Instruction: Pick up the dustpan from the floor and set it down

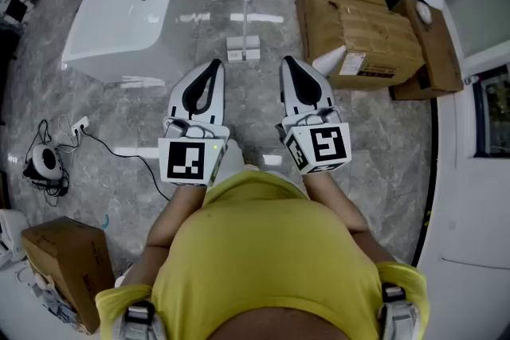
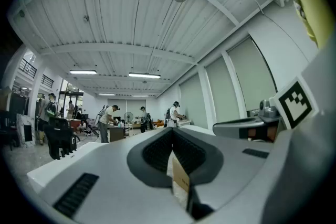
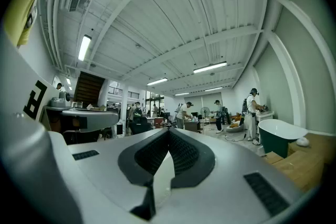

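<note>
In the head view a pale dustpan (image 1: 243, 49) with a thin upright handle stands on the grey marble floor, a short way ahead of both grippers. My left gripper (image 1: 214, 63) and right gripper (image 1: 288, 60) are held level side by side in front of my yellow shirt, well above the floor. Each has its jaws drawn together at the tips with nothing between them. The left gripper view shows its dark pads (image 2: 157, 150) meeting at the tip (image 2: 172, 130). In the right gripper view the jaws likewise meet at the tip (image 3: 168, 131). Neither gripper view shows the dustpan.
A white bathtub (image 1: 127, 4) lies at the far left, and stacked cardboard boxes (image 1: 362, 24) sit at the far right. Another box (image 1: 68, 259) is at my near left beside a cable and a small round device (image 1: 44, 161). A white wall edge (image 1: 470, 171) runs down the right.
</note>
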